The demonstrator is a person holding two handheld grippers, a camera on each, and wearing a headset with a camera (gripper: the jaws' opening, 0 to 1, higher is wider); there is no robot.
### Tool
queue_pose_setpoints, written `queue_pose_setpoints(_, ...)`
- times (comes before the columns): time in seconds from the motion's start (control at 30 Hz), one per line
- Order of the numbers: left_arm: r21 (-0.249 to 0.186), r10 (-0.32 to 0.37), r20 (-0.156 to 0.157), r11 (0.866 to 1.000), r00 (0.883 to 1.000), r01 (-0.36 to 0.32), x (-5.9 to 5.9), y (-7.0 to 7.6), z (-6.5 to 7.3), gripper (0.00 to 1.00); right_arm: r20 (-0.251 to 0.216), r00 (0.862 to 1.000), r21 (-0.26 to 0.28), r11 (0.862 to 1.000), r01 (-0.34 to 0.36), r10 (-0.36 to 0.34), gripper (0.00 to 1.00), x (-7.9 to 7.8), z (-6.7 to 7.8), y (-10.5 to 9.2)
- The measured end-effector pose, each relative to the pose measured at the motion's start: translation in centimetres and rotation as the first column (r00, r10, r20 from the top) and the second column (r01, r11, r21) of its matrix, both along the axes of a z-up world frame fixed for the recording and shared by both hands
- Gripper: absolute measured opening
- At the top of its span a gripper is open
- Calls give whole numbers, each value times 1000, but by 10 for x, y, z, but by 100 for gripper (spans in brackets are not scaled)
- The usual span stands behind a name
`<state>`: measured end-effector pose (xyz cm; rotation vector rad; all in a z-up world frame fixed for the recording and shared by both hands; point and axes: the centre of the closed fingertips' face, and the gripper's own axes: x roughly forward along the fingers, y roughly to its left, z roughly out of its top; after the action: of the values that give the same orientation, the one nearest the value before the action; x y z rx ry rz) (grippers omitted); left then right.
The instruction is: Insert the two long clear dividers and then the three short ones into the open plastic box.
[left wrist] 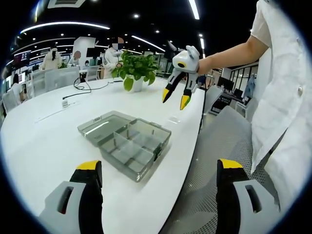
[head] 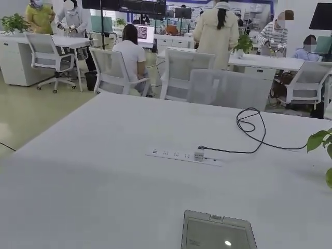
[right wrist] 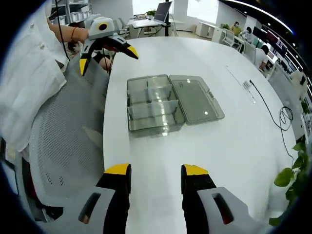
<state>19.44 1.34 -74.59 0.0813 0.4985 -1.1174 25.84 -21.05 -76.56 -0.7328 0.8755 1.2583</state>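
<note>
Open clear plastic box near the edge of a white desk; both grippers empty, held off it.

My head view takes in the smooth desk top w/ a flat power strip, a looping black cable and, at the bottom edge, the box's flat lid. The two gripper views give me the whole box: smoky see-thru plastic, rectangular, hinged lid laid flat beside the tray, the tray split by thin clear walls into compartments. L gripper has yellow-tipped black jaws spread wide, nothing between them. R gripper has its jaws partly apart, also holding nothing. It hangs in the air over a grey mesh chair, well apart from the box. A leafy potted plant stands further along the desk.
</note>
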Motion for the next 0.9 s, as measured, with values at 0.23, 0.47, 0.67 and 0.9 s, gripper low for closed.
queue_pose_setpoints(0.23,1,6,-5,1000,1000,-6,2,3,-1,100,-33,999,-88,996,-12,9,45,-4,-24,-31)
queue_pose_setpoints(0.47,6,8,-7,1000,1000,-8,2,3,-2,100,-54,995,-210,974,-88,79,49,-8,-58,-61)
queue_pose_setpoints(0.67,8,9,-13,1000,1000,-9,2,4,-3,100,-64,991,-267,955,-132,119,53,-9,-76,-72)
queue_pose_setpoints(0.9,12,13,-19,1000,1000,-13,2,7,-5,100,-57,987,-312,936,-161,151,52,-7,-87,-81)
